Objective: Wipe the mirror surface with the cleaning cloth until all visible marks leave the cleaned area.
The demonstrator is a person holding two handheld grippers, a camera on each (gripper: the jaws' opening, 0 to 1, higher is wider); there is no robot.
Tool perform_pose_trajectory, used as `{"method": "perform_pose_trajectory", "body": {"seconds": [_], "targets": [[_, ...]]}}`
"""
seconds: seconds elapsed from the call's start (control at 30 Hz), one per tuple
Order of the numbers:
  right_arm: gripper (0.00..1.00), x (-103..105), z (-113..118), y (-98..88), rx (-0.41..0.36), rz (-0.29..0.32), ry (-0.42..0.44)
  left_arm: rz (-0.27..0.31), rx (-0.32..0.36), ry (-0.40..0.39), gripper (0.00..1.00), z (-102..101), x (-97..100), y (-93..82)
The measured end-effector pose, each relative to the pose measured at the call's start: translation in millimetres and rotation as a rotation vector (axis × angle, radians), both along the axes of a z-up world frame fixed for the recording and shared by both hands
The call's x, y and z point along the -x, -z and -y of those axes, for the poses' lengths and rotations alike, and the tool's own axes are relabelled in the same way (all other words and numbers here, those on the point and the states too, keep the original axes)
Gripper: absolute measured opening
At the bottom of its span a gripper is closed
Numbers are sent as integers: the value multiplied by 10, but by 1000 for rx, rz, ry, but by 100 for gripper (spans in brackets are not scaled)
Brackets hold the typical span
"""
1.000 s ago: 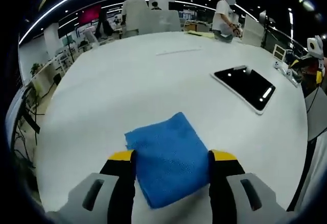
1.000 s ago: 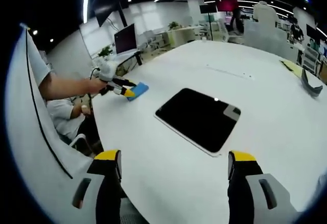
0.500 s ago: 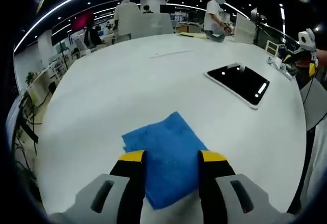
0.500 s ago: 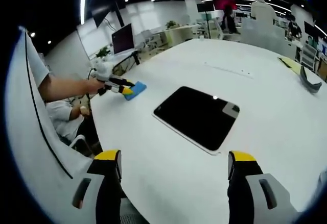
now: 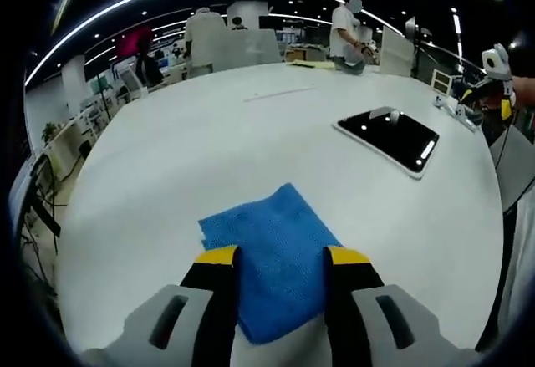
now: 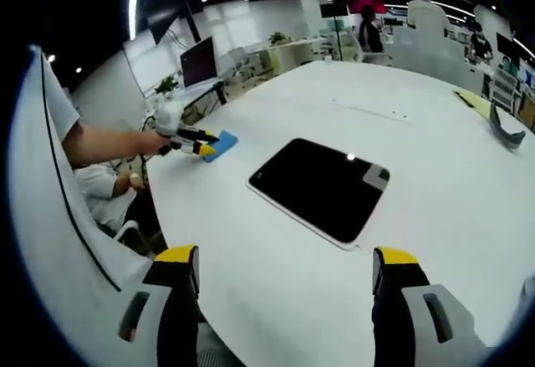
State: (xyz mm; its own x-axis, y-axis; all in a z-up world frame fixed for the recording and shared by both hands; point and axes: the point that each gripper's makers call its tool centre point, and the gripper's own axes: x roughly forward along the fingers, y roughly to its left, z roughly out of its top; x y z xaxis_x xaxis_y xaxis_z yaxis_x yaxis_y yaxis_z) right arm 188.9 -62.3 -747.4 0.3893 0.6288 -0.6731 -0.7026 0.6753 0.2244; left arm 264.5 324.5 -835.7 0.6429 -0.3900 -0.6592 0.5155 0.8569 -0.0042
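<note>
The mirror (image 6: 319,189) lies flat on the white worktop (image 6: 435,175), dark (a ceiling light glints in it). Well apart from it, the blue cloth (image 5: 272,258) is pinched between the jaws of the left hand-held gripper (image 5: 274,258). The right hand-held gripper (image 6: 284,258) hangs near the mirror, jaws wide apart and empty.

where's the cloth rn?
The blue cloth lies flat on the white table between the left gripper's jaws in the left gripper view, well short of the mirror.
</note>
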Motion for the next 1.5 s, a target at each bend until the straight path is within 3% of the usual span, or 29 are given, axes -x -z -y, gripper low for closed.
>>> {"method": "perform_pose_trajectory", "body": {"seconds": [0.2,0.6,0.8,0.9,1.0,1.17,1.23,1.5], "targets": [[85,-11,-4,-14,-1,15,1,-5,1,-49,34,-19,-30,9],[92,-67,13,-27,33,58,-29,-24,-45,-136,7,-69,-194,31],[94,-112,-20,31,62,65,-41,-35,-82,-137,5,-62,-187,50],[96,-139,-24,61,65,70,-45,-51,-59,-178,5,-86,-186,66],[99,-182,-24,107,76,87,-64,-60,-95,-180,5,-77,-189,73],[100,-189,-5,78,77,133,-118,-117,-100,-251,4,-90,-174,80],[100,-207,6,47,62,160,-149,-119,-110,-266,4,-80,-176,82],[100,-300,197,71,69,168,-158,-111,-100,-365,4,-66,-139,77]]}}
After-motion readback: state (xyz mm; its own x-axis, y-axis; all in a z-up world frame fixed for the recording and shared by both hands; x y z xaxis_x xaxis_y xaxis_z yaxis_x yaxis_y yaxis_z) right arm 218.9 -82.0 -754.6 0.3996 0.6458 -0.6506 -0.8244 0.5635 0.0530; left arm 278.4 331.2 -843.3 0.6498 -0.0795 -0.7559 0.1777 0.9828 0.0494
